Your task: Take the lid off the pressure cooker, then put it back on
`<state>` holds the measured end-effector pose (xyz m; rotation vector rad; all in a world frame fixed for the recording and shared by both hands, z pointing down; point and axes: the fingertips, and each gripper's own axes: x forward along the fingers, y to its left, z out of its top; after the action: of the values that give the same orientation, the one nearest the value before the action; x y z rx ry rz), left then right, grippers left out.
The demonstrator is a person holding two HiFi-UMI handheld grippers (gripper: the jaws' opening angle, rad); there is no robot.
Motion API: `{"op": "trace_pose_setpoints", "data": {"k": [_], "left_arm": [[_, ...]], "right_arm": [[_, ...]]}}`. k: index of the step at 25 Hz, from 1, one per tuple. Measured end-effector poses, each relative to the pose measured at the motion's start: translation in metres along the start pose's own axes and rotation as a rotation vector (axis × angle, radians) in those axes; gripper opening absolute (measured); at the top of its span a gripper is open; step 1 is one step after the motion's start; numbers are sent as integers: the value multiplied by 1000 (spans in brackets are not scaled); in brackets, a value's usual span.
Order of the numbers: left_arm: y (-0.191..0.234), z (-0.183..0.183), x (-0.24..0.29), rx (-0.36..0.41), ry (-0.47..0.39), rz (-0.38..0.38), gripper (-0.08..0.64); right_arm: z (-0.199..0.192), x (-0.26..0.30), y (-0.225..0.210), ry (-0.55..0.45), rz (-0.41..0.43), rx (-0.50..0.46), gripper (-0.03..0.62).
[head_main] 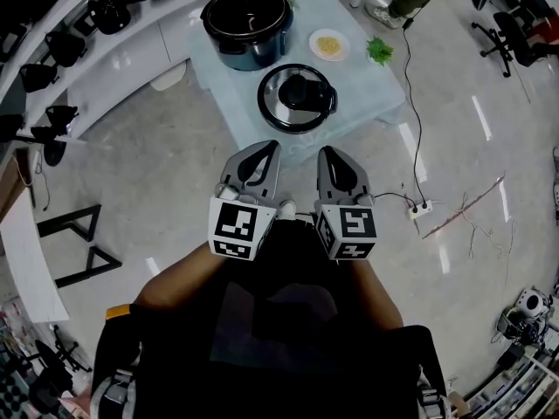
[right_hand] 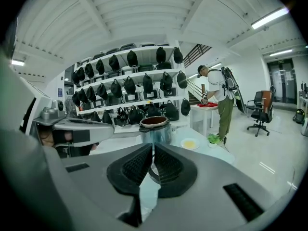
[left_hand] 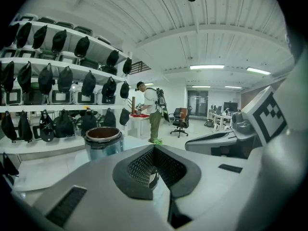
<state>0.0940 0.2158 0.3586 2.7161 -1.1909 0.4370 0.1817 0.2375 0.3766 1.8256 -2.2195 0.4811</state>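
Observation:
The pressure cooker pot (head_main: pixel 247 24) stands with its top uncovered at the back of a small table (head_main: pixel 376 103) covered in pale blue cloth. Its round black-and-silver lid (head_main: pixel 297 97) lies flat on the table in front of the pot, near the front edge. Both grippers are held side by side in the air short of the table, pointing at it. The left gripper (head_main: pixel 267 148) is shut and holds nothing. The right gripper (head_main: pixel 328 153) is also shut and holds nothing. The pot (left_hand: pixel 103 141) shows beyond the left jaws, and the pot (right_hand: pixel 155 128) also stands straight ahead of the right jaws.
A small plate (head_main: pixel 329 44) and a green leafy item (head_main: pixel 379 51) lie on the table's right side. White shelves (right_hand: pixel 130 93) full of black bags stand behind it. A person (right_hand: pixel 219 100) works at a far table. A power strip (head_main: pixel 421 208) and cables lie on the floor to the right.

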Motion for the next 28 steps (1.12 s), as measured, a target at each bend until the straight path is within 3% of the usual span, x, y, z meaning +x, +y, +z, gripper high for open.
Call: {"op": "trace_pose_setpoints", "data": {"k": [8,14,22,25,28], "left_arm": [[27,-9,11,-27,25,25,6],[71,-6,50,-32,44,-4,6],[120,-10,118,-11,112,-121,6],[133,-17,140,5,139,-169,6],[144,-24,158,18,160,-212,6]], "right_arm": [[-8,36,5,48,22,2,31],[-8,89,2,89,-21,17,32],[-15,160,-11,174,-112,85,38],[-14,186,-16,191,-148,111,106],[-19,206,-21,208,-182,115,130]]}}
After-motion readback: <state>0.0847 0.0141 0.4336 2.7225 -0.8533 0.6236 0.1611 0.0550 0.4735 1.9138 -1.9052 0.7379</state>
